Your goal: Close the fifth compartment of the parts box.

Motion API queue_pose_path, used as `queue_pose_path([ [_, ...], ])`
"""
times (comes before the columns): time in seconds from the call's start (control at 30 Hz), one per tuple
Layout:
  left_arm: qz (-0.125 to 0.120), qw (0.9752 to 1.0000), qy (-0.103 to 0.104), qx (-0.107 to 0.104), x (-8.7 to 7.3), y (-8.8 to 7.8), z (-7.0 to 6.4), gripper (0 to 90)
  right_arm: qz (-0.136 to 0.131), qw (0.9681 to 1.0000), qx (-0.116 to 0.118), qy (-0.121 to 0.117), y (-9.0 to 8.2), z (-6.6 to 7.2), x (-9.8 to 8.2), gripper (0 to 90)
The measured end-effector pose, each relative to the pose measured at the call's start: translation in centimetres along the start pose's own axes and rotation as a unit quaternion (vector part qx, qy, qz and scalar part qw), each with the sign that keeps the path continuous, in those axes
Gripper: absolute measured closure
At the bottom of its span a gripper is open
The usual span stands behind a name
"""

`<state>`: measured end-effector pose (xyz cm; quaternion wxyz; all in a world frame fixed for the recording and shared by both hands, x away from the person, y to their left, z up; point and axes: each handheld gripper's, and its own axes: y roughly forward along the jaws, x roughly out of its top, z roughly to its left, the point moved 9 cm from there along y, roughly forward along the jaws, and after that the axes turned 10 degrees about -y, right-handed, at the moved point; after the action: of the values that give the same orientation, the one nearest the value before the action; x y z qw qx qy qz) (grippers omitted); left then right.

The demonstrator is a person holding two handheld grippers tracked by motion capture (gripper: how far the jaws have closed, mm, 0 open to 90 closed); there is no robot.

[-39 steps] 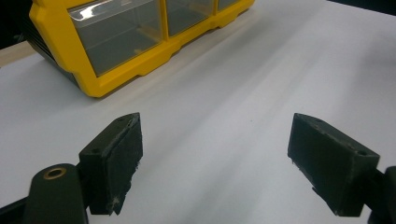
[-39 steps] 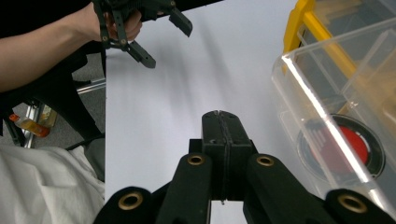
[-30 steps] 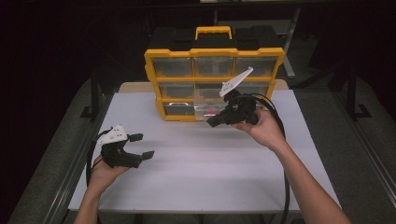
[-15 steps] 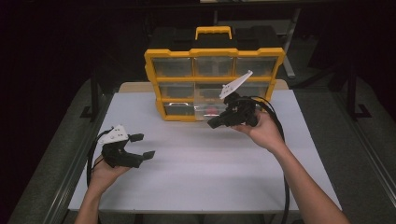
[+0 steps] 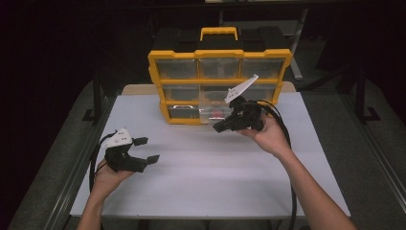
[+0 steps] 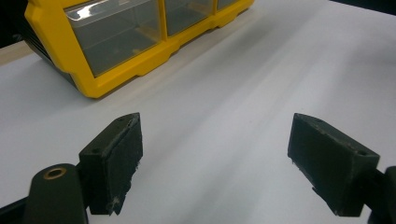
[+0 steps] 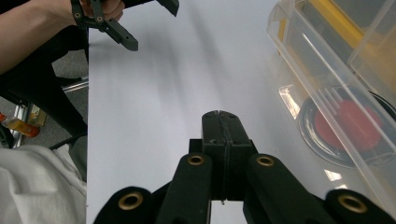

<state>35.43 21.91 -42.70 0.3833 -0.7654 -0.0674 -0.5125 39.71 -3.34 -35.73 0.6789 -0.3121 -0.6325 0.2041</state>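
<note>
The right gripper (image 5: 221, 128) has its jaws pressed together with nothing between them. It hovers just in front of a clear drawer (image 7: 327, 88) pulled out of the yellow organizer (image 5: 158, 72). A red and black round item (image 7: 348, 123) lies in the drawer beside the jaws, blurred through the plastic and cut off by the drawer wall. The left gripper (image 5: 146, 150), well apart over the bare table (image 5: 215, 182), stands wide open and empty.
</note>
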Motion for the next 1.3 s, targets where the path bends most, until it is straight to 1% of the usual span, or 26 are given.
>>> queue_pose_path([
  [0.07,0.001,1.0000,0.001,0.000,0.0,0.0,0.1,18.1,0.000,1.0000,-0.001,0.001,0.1,0.0,0.0,88.9],
  [0.1,0.002,1.0000,0.005,0.000,0.0,0.0,0.1,18.1,0.008,0.9999,0.001,0.012,0.0,0.1,-0.1,88.9],
  [0.13,0.004,1.0000,0.003,0.000,-0.1,0.1,0.1,18.1,0.011,0.9997,0.001,0.020,-0.1,0.2,-0.2,88.9],
  [0.17,0.004,1.0000,0.000,-0.001,-0.1,0.1,0.0,18.1,0.010,0.9998,-0.002,0.016,-0.1,0.0,-0.2,88.9],
  [0.23,0.004,1.0000,-0.002,-0.002,-0.1,0.1,-0.1,18.1,0.008,0.9998,-0.005,0.018,-0.1,-0.3,-0.2,88.9],
  [0.33,0.003,1.0000,-0.003,-0.002,-0.1,0.2,-0.1,18.1,0.008,0.9997,-0.006,0.024,-0.1,-0.6,-0.3,88.9],
  [0.4,0.005,1.0000,-0.003,-0.001,-0.1,0.1,0.0,18.1,0.009,0.9996,-0.011,0.024,-0.1,-0.9,-0.3,88.9],
  [0.43,0.003,1.0000,-0.002,-0.001,-0.1,0.1,0.0,18.1,0.009,0.9995,-0.012,0.029,-0.1,-1.0,-0.2,88.9],
  [0.5,0.003,1.0000,-0.001,-0.001,-0.1,0.1,0.0,18.1,0.012,0.9994,-0.019,0.027,-0.3,-1.4,-0.1,88.9],
  [0.53,0.004,1.0000,-0.002,-0.001,-0.1,0.1,0.0,18.1,0.011,0.9995,-0.022,0.022,-0.2,-1.6,-0.1,88.9],
  [0.57,0.004,1.0000,-0.002,-0.002,-0.1,0.1,0.0,18.1,0.016,0.9991,-0.024,0.031,-0.4,-1.6,0.0,88.9],
  [0.6,0.004,1.0000,-0.002,-0.002,-0.1,0.1,0.0,18.1,0.014,0.9992,-0.026,0.029,-0.4,-1.7,0.1,88.9],
  [0.63,0.003,1.0000,-0.002,-0.002,-0.1,0.1,0.0,18.1,0.010,0.9993,-0.030,0.018,-0.4,-2.0,0.3,88.9],
  [0.73,0.003,1.0000,0.004,-0.001,-0.1,0.0,0.1,18.1,0.015,0.9990,-0.035,0.023,-0.5,-2.1,0.5,88.9],
  [0.8,0.003,1.0000,0.004,-0.001,-0.1,0.0,0.1,18.1,0.017,0.9989,-0.039,0.020,-0.5,-2.3,0.6,88.9],
  [0.87,0.002,1.0000,0.003,-0.001,-0.1,0.0,0.1,18.1,0.017,0.9987,-0.043,0.023,-0.5,-2.5,0.8,89.0],
  [0.93,0.001,1.0000,-0.001,-0.001,0.0,-0.1,0.0,18.1,0.018,0.9987,-0.041,0.025,-0.5,-2.5,0.9,89.0],
  [1.0,0.001,1.0000,0.001,-0.001,0.0,-0.1,0.0,18.1,0.021,0.9986,-0.044,0.021,-0.4,-2.5,1.0,89.0],
  [1.07,0.004,1.0000,0.003,0.001,0.0,-0.2,0.1,18.1,0.023,0.9986,-0.044,0.020,-0.4,-2.5,1.0,89.0],
  [1.17,0.002,1.0000,0.004,0.001,0.0,-0.2,0.1,18.1,0.022,0.9985,-0.045,0.021,-0.3,-2.6,1.1,89.0],
  [1.23,-0.003,1.0000,0.003,0.000,0.1,-0.1,0.0,18.1,0.022,0.9985,-0.046,0.021,-0.3,-2.6,1.1,89.0],
  [1.3,-0.001,1.0000,0.001,0.001,0.0,-0.2,0.0,18.1,0.022,0.9985,-0.046,0.019,-0.4,-2.7,1.1,89.0],
])
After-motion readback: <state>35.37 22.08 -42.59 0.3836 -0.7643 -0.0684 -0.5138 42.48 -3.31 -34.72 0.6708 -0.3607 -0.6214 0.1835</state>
